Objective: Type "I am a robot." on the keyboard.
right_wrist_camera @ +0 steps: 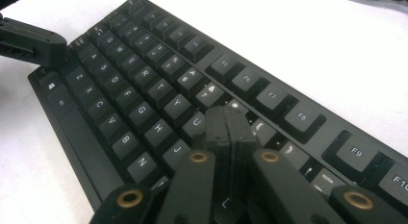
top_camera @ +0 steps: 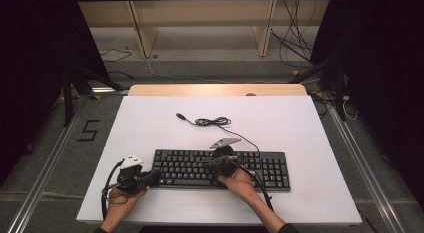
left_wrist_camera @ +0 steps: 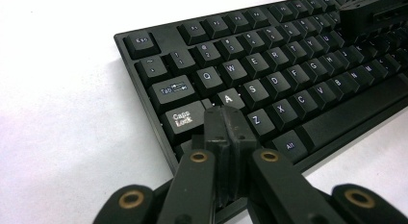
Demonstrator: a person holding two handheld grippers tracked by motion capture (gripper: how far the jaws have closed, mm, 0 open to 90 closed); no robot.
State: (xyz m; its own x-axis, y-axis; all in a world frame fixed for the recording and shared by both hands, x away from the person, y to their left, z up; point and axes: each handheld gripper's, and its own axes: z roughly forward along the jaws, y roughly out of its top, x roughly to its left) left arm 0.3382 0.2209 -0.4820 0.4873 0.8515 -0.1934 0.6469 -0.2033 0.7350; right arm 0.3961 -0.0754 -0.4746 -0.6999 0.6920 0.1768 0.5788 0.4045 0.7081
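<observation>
A black keyboard (top_camera: pixel 220 169) lies across the near half of the white table (top_camera: pixel 150 123). Its thin black cable (top_camera: pixel 215 122) runs back to a coil and a USB plug. My left gripper (top_camera: pixel 155 176) is shut and empty, its tips at the keyboard's left end. In the left gripper view the closed tips (left_wrist_camera: pixel 226 119) hover over the keys (left_wrist_camera: pixel 231 96) between Caps Lock and Z. My right gripper (top_camera: pixel 207 163) is shut too, over the middle of the keyboard. The right gripper view has its tips (right_wrist_camera: pixel 226 119) above the keys (right_wrist_camera: pixel 192 122) near U and J. The left gripper (right_wrist_camera: pixel 33 41) appears there at the far left.
Beyond the table stand a wooden shelf frame (top_camera: pixel 200 23) and loose cables (top_camera: pixel 295 43) on the floor. Metal rails (top_camera: pixel 45 168) run along both sides of the table. A "5" mark (top_camera: pixel 89 130) is on the floor at left.
</observation>
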